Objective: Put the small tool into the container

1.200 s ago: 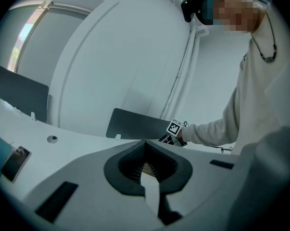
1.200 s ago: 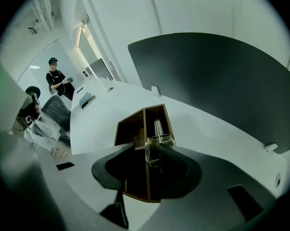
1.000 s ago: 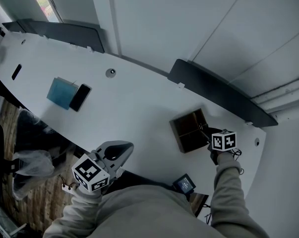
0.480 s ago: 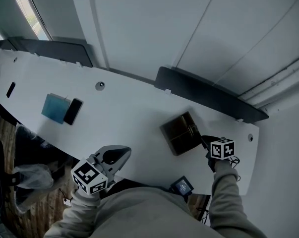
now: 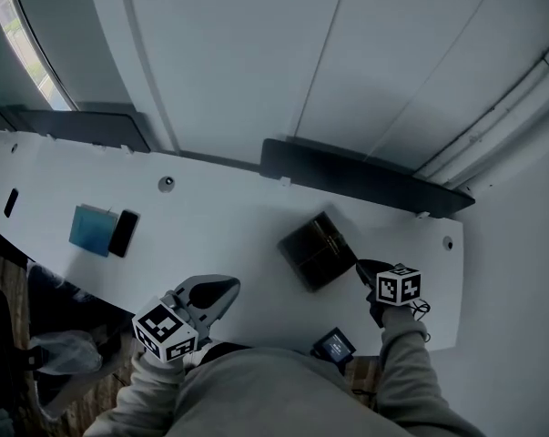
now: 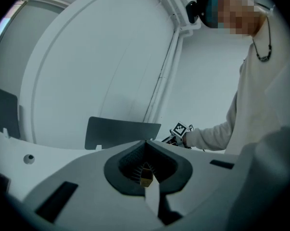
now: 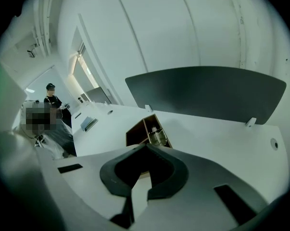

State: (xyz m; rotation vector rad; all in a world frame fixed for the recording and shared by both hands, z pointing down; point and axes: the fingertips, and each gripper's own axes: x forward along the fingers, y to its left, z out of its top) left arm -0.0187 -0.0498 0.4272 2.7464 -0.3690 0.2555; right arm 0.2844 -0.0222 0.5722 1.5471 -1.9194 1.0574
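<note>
Small tool [image 6: 145, 176], a short brass-coloured piece as far as I can judge, is sitting pinched in the left claw [image 6: 145, 149], whose jaws are holding it tightly. This claw is hovering over the near edge of the white counter [image 5: 228, 212], well apart from the container [image 5: 316, 251]. The container is a dark brown open box with compartments, and it is lying on the counter, right of the middle. The right claw [image 7: 145, 150] is pointing down at it from just beside, with its jaws pressed together and nothing between them. In the right gripper view some shiny metal pieces [image 7: 157, 135] are lying in one compartment; what they are exactly I cannot tell. So I am judging that the task is partly done at most: the small tool in the left claw is not yet inside. What is remaining is carrying it across to the box, holding it above a free compartment, and opening the jaws there
</note>
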